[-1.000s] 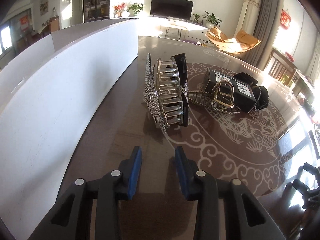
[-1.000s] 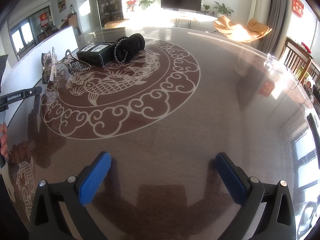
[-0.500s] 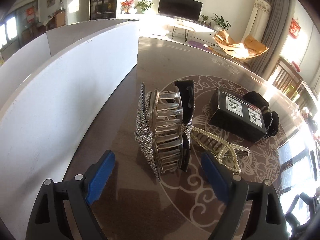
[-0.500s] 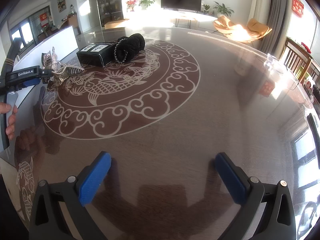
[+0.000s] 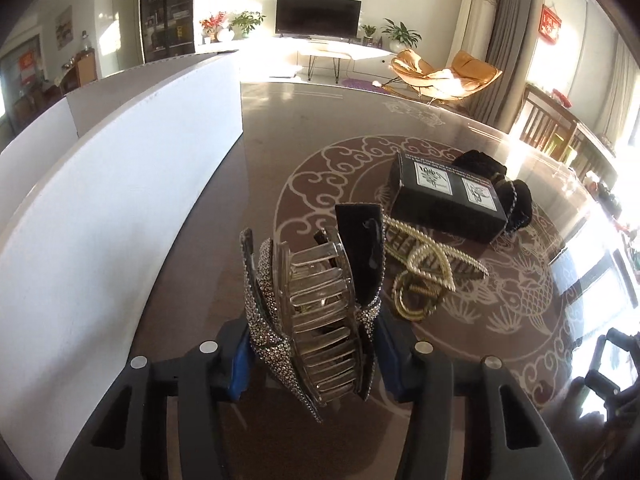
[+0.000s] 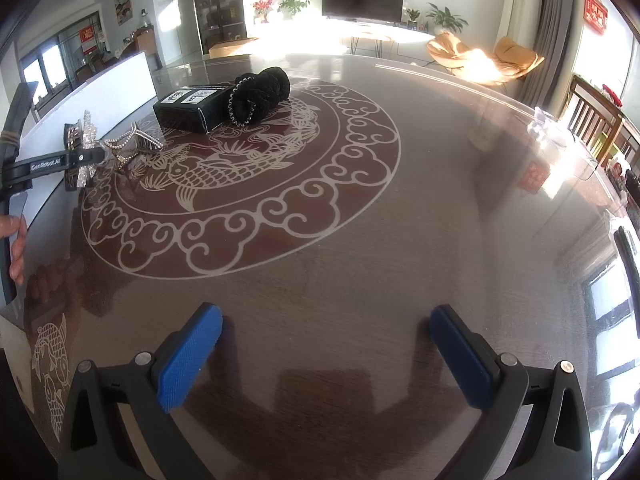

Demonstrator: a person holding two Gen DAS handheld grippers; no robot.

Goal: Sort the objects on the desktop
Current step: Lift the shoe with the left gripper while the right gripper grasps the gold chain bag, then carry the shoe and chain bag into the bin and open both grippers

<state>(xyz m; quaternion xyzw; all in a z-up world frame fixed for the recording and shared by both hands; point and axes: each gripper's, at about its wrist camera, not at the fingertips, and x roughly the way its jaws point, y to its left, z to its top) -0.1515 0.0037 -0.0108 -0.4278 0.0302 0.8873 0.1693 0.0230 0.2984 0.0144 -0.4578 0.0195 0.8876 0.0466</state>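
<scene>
though partly shadowed, rhinestone-studded hair claw (image 5: 316,316), clear teeth

To your left, the white partition (image 5: 120,184) walls off the bench (image 6: 400,240); ahead, the pearl clip (image 5: 424,268) and black box (image 5: 448,196) crowd the path, while open bench lies right.

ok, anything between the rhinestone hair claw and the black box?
Yes, in the left wrist view: the pearl hair clip lies on the table between the rhinestone hair claw and the black box.
</scene>
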